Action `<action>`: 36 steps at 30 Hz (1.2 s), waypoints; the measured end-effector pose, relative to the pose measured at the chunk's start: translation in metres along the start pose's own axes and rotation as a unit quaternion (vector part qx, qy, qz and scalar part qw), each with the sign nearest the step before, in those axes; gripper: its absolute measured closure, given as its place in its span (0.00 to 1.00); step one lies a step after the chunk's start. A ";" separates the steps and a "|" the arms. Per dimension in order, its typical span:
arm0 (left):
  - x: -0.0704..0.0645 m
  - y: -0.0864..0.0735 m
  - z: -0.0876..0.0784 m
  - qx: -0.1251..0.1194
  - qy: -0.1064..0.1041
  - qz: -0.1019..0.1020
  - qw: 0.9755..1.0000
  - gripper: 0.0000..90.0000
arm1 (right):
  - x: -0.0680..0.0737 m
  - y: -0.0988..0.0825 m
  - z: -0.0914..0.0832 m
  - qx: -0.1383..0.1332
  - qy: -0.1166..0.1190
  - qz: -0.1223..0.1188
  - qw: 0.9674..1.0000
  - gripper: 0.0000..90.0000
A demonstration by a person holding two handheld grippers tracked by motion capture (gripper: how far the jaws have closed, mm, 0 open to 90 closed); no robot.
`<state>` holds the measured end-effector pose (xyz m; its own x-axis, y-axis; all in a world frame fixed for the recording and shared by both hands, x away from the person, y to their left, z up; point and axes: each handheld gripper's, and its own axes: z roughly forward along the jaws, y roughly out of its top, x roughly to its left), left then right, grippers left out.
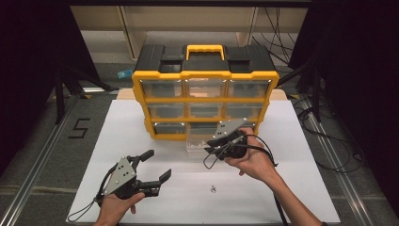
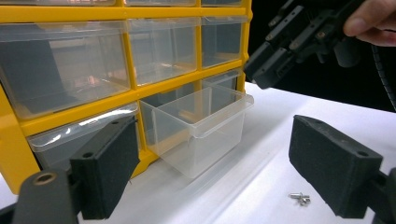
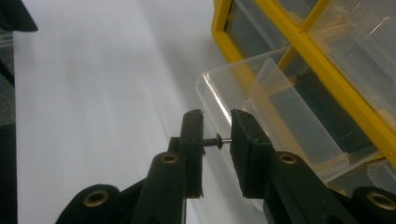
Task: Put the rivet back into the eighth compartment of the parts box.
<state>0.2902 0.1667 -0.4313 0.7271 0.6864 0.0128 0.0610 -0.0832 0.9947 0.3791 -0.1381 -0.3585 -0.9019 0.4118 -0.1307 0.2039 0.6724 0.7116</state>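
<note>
A yellow and black organiser (image 1: 204, 89) with clear drawers stands at the back of the white board (image 1: 141, 127). Its bottom middle drawer (image 1: 197, 141) (image 2: 196, 128) (image 3: 275, 126) is pulled out. My right gripper (image 1: 210, 147) (image 3: 217, 140) hovers by the drawer's front corner, shut on a small screw (image 3: 218, 140) pinched end to end between its pads. The right gripper (image 2: 268, 63) also hangs above the drawer in the left gripper view. My left gripper (image 1: 157, 167) (image 2: 205, 172) rests open at the front left with nothing between its pads. A second screw (image 1: 213, 189) (image 2: 300, 198) lies on the board.
The organiser's other drawers (image 2: 65, 65) are pushed in. Cables (image 1: 324, 136) trail on the floor at the right. A metal rail (image 1: 37, 165) runs along the left side of the board.
</note>
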 end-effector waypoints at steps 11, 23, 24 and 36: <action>0.000 0.000 -0.001 0.004 0.003 -0.003 1.000 0.18 | -0.013 0.007 0.005 -0.021 -0.017 0.006 1.000 0.84; 0.000 0.001 -0.001 0.001 0.001 -0.005 1.000 0.18 | -0.029 0.004 0.024 -0.020 -0.041 0.019 0.999 0.84; 0.000 0.001 -0.001 0.001 0.001 -0.002 1.000 0.18 | -0.030 0.004 0.025 -0.013 -0.036 0.020 0.999 0.84; 0.000 0.001 -0.002 -0.002 0.000 -0.008 1.000 0.18 | -0.035 0.002 0.043 0.000 -0.043 0.035 0.998 0.69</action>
<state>0.2891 0.1679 -0.4303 0.7256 0.6881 -0.0032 0.0701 -0.0694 0.9951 0.4277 -0.1251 -0.3826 -0.8499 0.5082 -0.1392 0.2651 0.6408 0.7205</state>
